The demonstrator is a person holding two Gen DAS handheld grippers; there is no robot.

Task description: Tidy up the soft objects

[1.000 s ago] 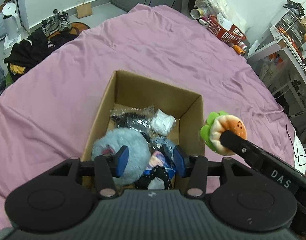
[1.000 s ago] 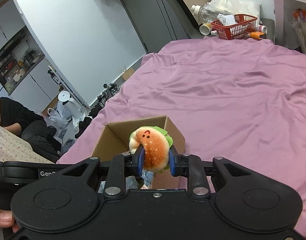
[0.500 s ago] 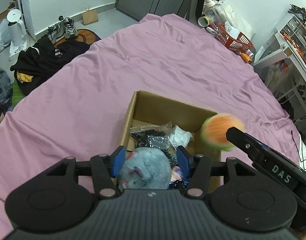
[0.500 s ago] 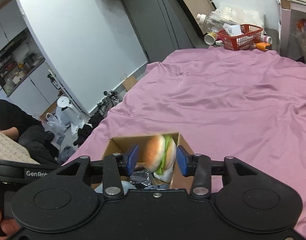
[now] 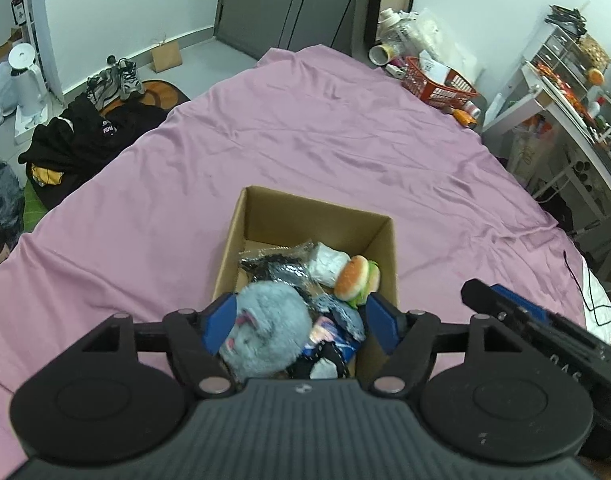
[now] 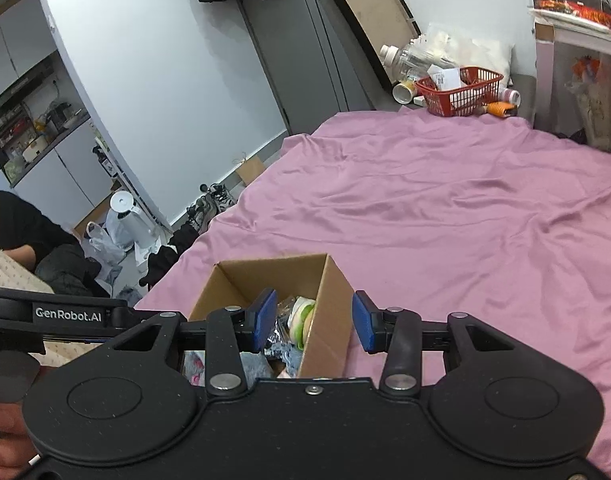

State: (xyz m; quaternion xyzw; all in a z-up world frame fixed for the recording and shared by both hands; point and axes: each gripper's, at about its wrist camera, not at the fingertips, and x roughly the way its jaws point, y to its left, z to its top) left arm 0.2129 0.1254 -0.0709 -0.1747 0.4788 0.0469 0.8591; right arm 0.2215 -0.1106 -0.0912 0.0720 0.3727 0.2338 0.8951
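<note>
The burger plush (image 5: 356,278) has been released since the earlier frame and now lies on its side inside the cardboard box (image 5: 386,254), against the right wall. From left to right: the left gripper (image 5: 301,322) is spread wide, empty, above the fuzzy grey-blue plush (image 5: 265,328); crinkled foil wrapping (image 5: 279,268) is seen behind; the right gripper (image 6: 312,321) is likewise parted, holding nothing, over the smooth pink sheet (image 5: 305,140).

An open brown cardboard box (image 5: 385,256) sits on the pink bed (image 5: 305,140). Inside, a burger plush (image 5: 355,278) lies on its side against the right wall, beside a white bundle (image 5: 325,262), crinkled silver packaging (image 5: 273,266) and a fluffy grey-blue plush (image 5: 265,328).
</note>
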